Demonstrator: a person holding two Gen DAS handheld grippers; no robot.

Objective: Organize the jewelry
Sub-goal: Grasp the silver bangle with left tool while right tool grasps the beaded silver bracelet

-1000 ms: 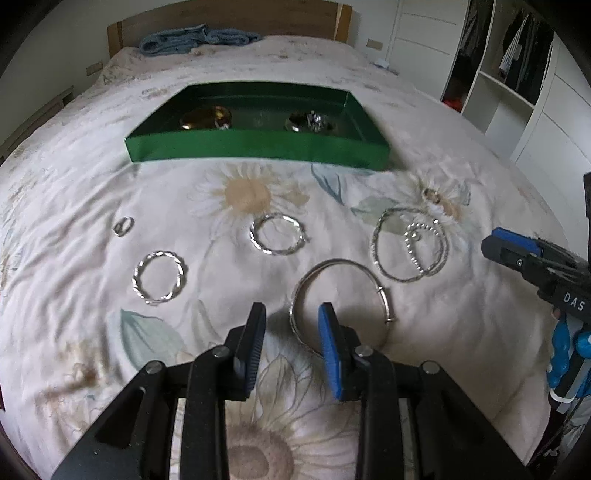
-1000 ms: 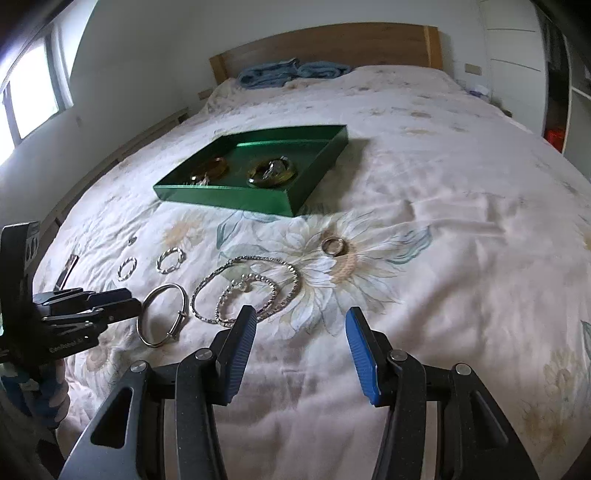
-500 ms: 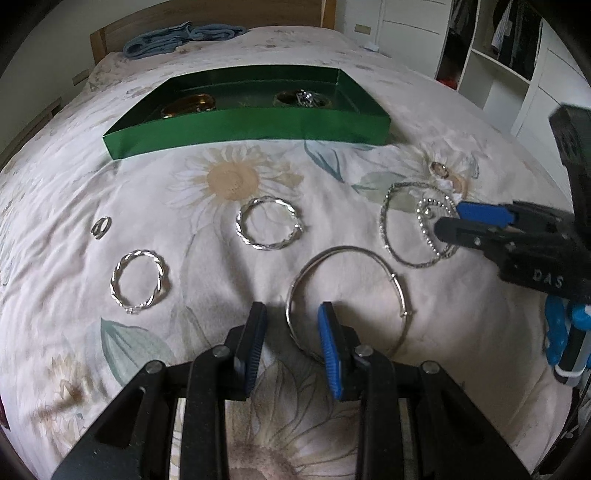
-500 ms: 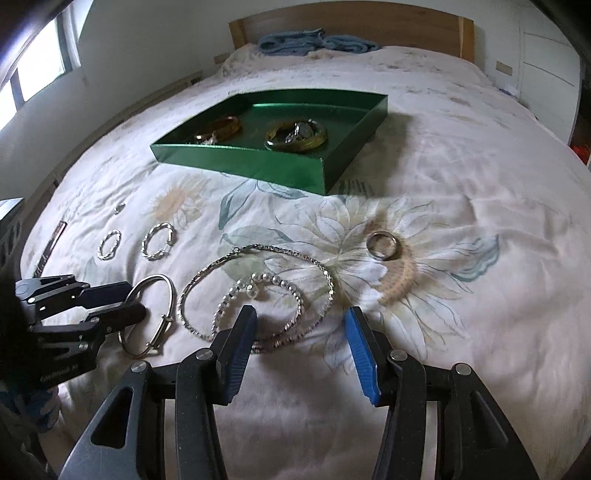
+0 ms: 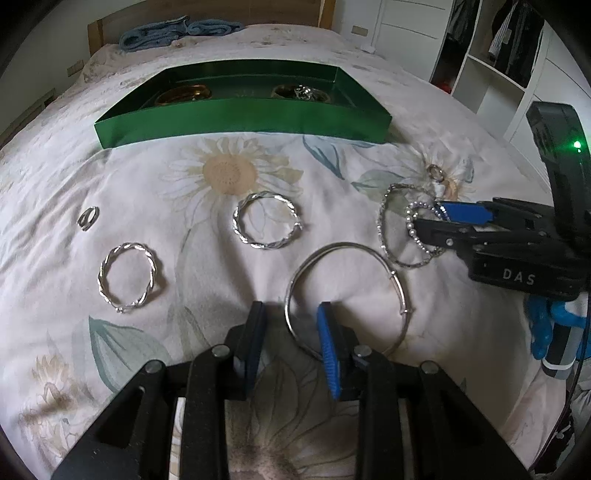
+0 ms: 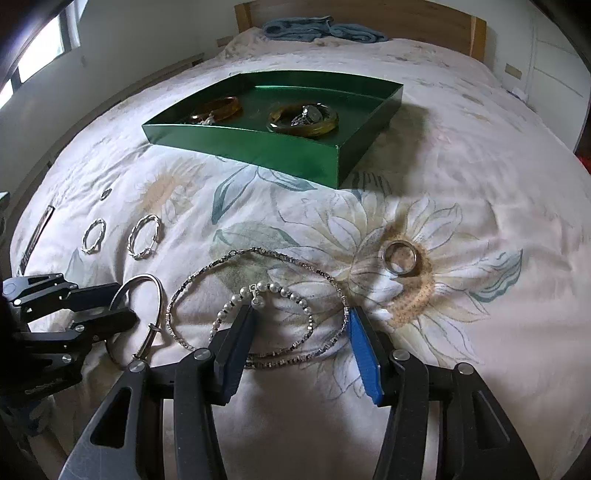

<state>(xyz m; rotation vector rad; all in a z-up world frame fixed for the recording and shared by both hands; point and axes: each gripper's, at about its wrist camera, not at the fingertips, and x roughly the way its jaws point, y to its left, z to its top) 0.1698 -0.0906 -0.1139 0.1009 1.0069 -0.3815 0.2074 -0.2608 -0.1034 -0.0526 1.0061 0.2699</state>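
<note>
A thin silver bangle (image 5: 369,251) (image 6: 159,295) lies on the flowered bedspread. My left gripper (image 5: 290,314) (image 6: 110,306) stands open, its two fingers astride the bangle's near-left rim without pressing it. My right gripper (image 6: 301,321) (image 5: 443,221) is open too, lowered over a pearl bracelet (image 6: 273,287) (image 5: 410,221) that lies inside a silver chain (image 6: 280,254) (image 5: 384,218). Both pieces lie between its fingers. Further back sits a green tray (image 5: 240,122) (image 6: 258,147) holding two amber bangles (image 6: 218,109) (image 6: 325,123) and a ring.
Two twisted silver bangles (image 5: 266,221) (image 5: 127,273) and a small ring (image 5: 88,218) lie to the left. A wide band ring (image 6: 400,258) (image 5: 435,171) rests on a printed flower. A blue towel (image 5: 177,31) lies by the headboard; open wardrobe shelves (image 5: 498,74) stand on the right.
My right gripper came in from the side and sank over the pearl bracelet and chain. My left gripper edged forward until the thin bangle's rim lay between its fingers.
</note>
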